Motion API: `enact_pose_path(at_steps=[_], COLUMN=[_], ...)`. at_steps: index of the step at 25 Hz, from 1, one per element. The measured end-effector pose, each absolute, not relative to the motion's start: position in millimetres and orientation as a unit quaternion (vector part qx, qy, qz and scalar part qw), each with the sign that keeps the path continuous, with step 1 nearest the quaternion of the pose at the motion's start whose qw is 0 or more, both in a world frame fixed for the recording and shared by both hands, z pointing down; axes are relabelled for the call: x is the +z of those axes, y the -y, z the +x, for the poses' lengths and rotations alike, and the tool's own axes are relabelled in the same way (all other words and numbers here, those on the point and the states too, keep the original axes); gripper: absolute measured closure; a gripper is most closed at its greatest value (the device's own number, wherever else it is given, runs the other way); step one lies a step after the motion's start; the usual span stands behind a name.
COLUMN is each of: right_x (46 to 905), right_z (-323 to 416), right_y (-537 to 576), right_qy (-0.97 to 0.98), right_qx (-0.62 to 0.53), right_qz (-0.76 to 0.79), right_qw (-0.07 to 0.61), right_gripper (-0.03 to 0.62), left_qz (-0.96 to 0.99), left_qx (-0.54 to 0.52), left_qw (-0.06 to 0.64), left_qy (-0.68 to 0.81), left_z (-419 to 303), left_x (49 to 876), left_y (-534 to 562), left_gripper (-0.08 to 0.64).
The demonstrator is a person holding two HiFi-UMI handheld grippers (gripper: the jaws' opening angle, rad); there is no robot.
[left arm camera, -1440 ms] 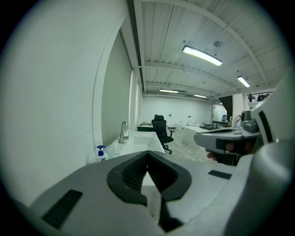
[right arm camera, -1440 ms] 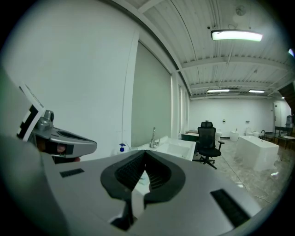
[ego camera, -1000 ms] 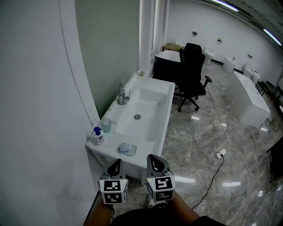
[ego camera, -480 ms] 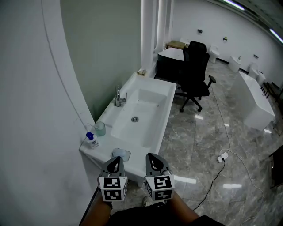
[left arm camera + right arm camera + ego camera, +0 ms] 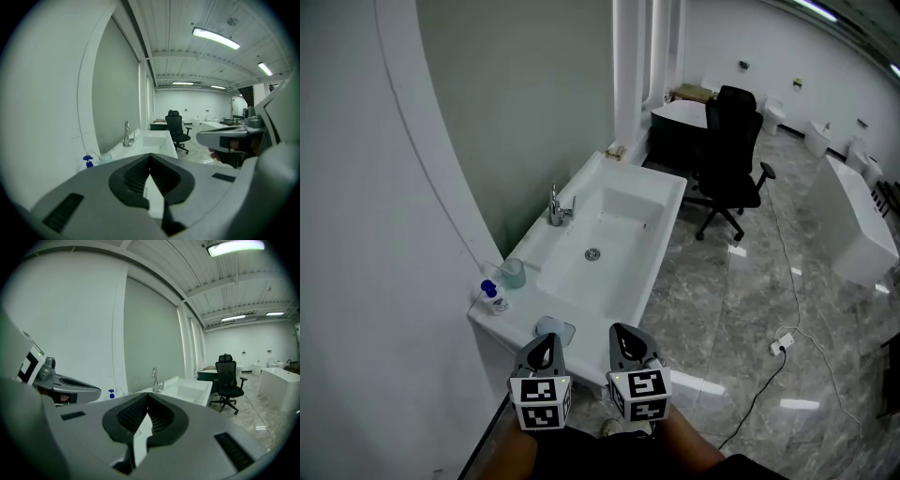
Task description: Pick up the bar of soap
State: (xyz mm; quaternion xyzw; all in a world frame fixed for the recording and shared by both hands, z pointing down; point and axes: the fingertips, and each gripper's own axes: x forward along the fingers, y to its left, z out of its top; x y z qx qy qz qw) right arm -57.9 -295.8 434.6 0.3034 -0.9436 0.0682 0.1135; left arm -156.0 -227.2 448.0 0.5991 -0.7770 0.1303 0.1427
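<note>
A pale blue bar of soap point(image 5: 553, 328) lies in a dish on the near end of the white sink counter point(image 5: 520, 305), seen in the head view only. My left gripper point(image 5: 546, 345) hangs just in front of it, shut and empty, its tip covering the dish's near edge. My right gripper point(image 5: 624, 339) is beside it to the right, level with the counter's front corner, also shut with nothing in it. In the left gripper view point(image 5: 149, 158) and the right gripper view point(image 5: 147, 397) the jaws meet, and each gripper's body hides the soap.
A blue-capped bottle point(image 5: 494, 297) and a clear cup point(image 5: 514, 272) stand at the counter's left end by the wall. Further back are the faucet point(image 5: 555, 206) and basin point(image 5: 609, 239). A black office chair point(image 5: 733, 159), a floor cable with power strip point(image 5: 783, 342) and a white tub point(image 5: 858, 225) lie to the right.
The head view has swung, so the sink sits more to the centre and the soap dish has slid down behind the left gripper's tip. Both grippers stay shut.
</note>
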Motion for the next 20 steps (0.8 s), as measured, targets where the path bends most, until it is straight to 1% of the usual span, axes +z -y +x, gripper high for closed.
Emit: enact_pose_path(at_steps=[4,8,11,17,20], right_x=[438.2,440.9,443.9,451.1,453.4], right_z=[-61.1,-66.8,-72.5,-101.1,-111.2], right_y=[291.2,295.5,300.9,298.4,300.0], right_qy=[0.946,0.944,0.941,0.939,0.937], right_qx=[0.065,0.064,0.067,0.065,0.064], right_qz=[0.292,0.297,0.305,0.306,0.312], right_qw=[0.121,0.128,0.131,0.142,0.144], right_gripper=[0.588,0.588,0.588,0.588,0.588], left_qz=[0.587,0.569,0.565,0.563,0.582], left_qx=[0.136,0.135,0.137,0.183,0.209], left_qw=[0.15,0.14,0.15,0.185,0.189], left_qy=[0.784,0.799,0.8,0.785,0.763], left_z=[-163.3,-182.7,-197.2,-229.3,-233.8], left_x=[455.4,454.6,461.2,491.6,507.5], left_y=[225.8,224.7,220.2,214.5,218.3], left_gripper=[0.552,0.552,0.552,0.552,0.552])
